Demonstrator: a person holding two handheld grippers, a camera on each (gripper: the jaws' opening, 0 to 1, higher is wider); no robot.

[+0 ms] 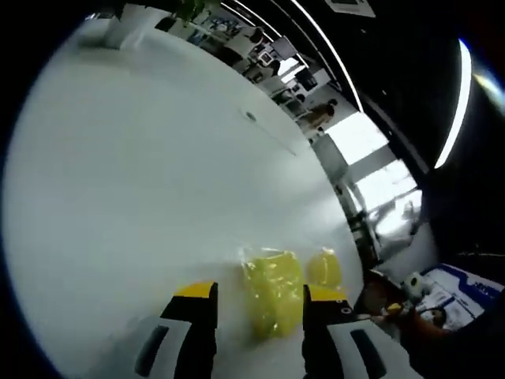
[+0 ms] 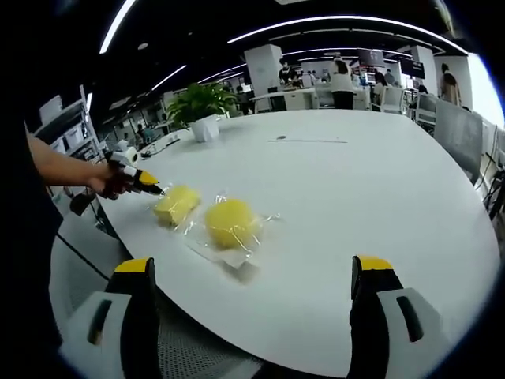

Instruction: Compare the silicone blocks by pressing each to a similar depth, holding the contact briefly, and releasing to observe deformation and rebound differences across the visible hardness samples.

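Left gripper point(image 1: 259, 304): open, yellow-tipped jaws apart on either side of a yellow silicone block in clear wrap point(image 1: 273, 294); whether the jaws touch it cannot be told. Seen from the right gripper view, same left gripper point(image 2: 147, 183) held in a person's hand point(image 2: 110, 183), tip right at the edge of that wrapped block point(image 2: 177, 204), reaching in from the surface's near-left rim. Nothing clamped.

Right gripper point(image 2: 252, 304): wide open, jaws far apart, holding nothing, hanging back over the near edge of the surface, well short of the samples.

Second sample, a rounder yellow silicone block point(image 2: 231, 222), also in crinkled clear wrap, lying just beside the first, between it and the middle of the surface; in the left gripper view, visible as a smaller yellow lump point(image 1: 323, 267) just past the first, beyond the right jaw.

White surface point(image 2: 339, 189): large, round-edged, glossy, mostly bare; a small dark mark with a thin line point(image 2: 306, 140) near the far side. Potted green plant in a white pot point(image 2: 202, 109) standing at the far-left rim.

Room: open office, dark ceiling with long strip lights point(image 2: 347, 20), white pillar point(image 2: 263, 68), desks and several people standing in the background. Grey chair backs point(image 2: 461, 134) at the right edge of the surface. Bright windows point(image 1: 371, 158) and cluttered items with blue-and-white packaging point(image 1: 458, 288) past the surface in the left gripper view.
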